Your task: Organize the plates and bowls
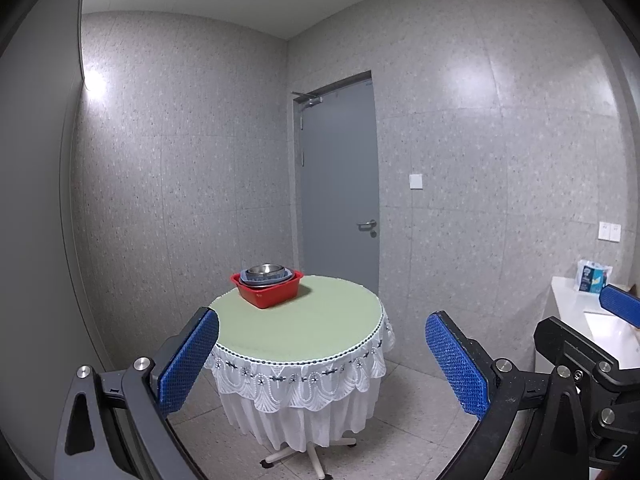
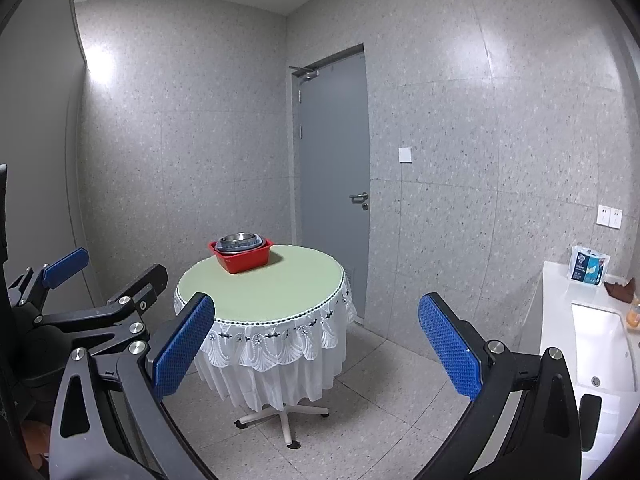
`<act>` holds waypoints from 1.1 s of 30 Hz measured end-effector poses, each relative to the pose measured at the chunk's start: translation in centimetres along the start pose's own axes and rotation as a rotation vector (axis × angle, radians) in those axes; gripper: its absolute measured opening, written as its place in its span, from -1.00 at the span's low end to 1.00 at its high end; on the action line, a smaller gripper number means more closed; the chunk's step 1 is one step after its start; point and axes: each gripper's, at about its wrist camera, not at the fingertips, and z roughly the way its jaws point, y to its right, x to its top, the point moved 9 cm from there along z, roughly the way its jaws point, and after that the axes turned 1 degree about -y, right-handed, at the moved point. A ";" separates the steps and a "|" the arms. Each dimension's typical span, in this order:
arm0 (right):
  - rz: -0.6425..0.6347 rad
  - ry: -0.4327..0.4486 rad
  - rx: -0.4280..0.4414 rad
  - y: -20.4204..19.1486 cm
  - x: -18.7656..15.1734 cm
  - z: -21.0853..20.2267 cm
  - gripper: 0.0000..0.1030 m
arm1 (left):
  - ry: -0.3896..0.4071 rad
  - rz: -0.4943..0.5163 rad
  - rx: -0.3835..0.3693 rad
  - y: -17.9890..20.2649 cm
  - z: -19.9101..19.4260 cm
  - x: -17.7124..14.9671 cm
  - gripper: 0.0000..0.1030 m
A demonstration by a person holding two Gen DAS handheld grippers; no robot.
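Grey speckled walls and a shut grey door (image 1: 340, 184) closed in the small room where both tools were held side by side, well short of the table. From there outward: the left gripper (image 1: 320, 364) had its blue pads (image 1: 188, 364) spread wide with nothing between them, and the right gripper (image 2: 316, 348) stood likewise spread and unladen. Ahead stood the round table (image 2: 280, 292) under a green top with a white lace skirt. Near its far left edge sat a red basin (image 2: 241, 255), with a metal bowl (image 2: 239, 237) nested atop greyish dishes inside it. Along the right wall ran a white counter (image 2: 558, 292) with a sink (image 2: 604, 344) and a packet of tissues (image 2: 588, 266) at its far end.
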 end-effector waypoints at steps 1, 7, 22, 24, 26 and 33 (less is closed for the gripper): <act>0.001 0.000 0.000 0.0 0.0 0.0 1.00 | 0.001 0.000 0.002 0.2 0.0 0.1 0.99; 0.004 -0.002 0.003 0.1 -0.1 0.2 1.00 | 0.002 0.001 0.006 0.6 0.3 0.0 0.99; 0.009 -0.013 0.005 -0.2 -0.2 0.5 1.00 | -0.003 -0.005 0.011 1.6 0.9 -0.2 0.99; 0.008 -0.013 0.005 -0.2 -0.2 0.5 1.00 | 0.000 -0.005 0.012 1.7 0.9 -0.2 0.99; 0.008 -0.013 0.005 -0.2 -0.2 0.5 1.00 | -0.001 -0.004 0.013 1.8 1.1 -0.1 0.99; 0.008 -0.016 0.005 -0.4 -0.3 0.6 1.00 | -0.001 -0.004 0.016 2.2 1.3 -0.1 0.99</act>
